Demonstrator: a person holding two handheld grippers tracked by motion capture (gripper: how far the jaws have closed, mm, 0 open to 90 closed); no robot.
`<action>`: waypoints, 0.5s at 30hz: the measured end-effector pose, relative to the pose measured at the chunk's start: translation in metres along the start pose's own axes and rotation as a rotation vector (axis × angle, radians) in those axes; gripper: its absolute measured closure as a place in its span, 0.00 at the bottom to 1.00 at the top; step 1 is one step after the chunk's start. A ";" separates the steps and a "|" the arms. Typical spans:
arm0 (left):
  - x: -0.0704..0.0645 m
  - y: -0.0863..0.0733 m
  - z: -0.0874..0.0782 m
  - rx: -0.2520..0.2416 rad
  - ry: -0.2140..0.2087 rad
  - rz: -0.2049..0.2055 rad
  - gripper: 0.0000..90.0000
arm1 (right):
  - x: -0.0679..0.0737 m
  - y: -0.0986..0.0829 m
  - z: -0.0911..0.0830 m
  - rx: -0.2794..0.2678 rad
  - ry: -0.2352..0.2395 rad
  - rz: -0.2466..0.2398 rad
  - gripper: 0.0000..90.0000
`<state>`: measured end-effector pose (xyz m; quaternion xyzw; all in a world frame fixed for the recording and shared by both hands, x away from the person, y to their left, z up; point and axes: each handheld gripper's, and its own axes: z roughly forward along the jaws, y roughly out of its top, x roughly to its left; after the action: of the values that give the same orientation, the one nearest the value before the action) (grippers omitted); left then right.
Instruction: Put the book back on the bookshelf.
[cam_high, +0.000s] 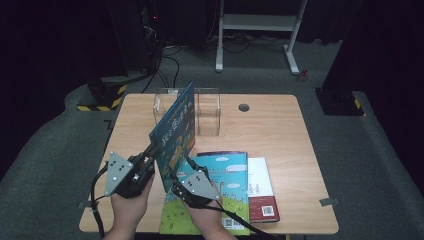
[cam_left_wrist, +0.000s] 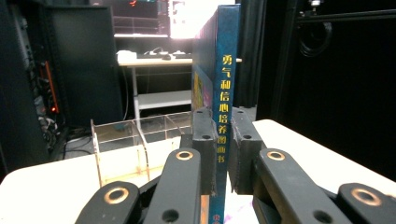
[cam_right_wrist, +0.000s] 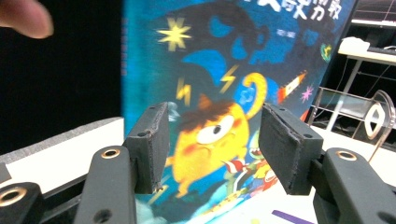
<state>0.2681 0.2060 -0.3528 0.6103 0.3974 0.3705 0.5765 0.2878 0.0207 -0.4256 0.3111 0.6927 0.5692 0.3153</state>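
Observation:
A blue picture book (cam_high: 175, 131) stands tilted on edge above the table, its cover with a yellow one-eyed creature (cam_right_wrist: 212, 140) facing my right gripper. My left gripper (cam_high: 151, 152) is shut on the book's spine (cam_left_wrist: 225, 116), which bears yellow characters between the two black pads. My right gripper (cam_high: 176, 176) is open, right in front of the cover, with its pads (cam_right_wrist: 150, 144) either side of the creature and nothing gripped. A fingertip (cam_right_wrist: 25, 16) shows at the top left of the right gripper view.
A clear acrylic book stand (cam_high: 192, 107) with dividers sits at the table's far middle. Two books lie flat near the front edge: a blue-green one (cam_high: 225, 192) and a white and dark red one (cam_high: 261, 192). A round cable hole (cam_high: 244, 107) marks the tabletop (cam_high: 280, 135).

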 end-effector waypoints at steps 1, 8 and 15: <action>0.003 -0.001 -0.002 -0.002 -0.007 0.007 0.93 | -0.001 -0.001 0.000 0.001 -0.002 0.000 0.48; 0.014 -0.008 -0.014 -0.003 -0.046 0.041 0.93 | -0.009 -0.001 -0.001 0.010 -0.015 0.014 0.49; 0.023 -0.017 -0.034 -0.015 -0.048 0.056 0.93 | -0.016 0.000 -0.003 0.012 -0.027 0.026 0.49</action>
<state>0.2455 0.2414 -0.3680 0.6256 0.3637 0.3748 0.5796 0.2955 0.0063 -0.4243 0.3296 0.6879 0.5648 0.3151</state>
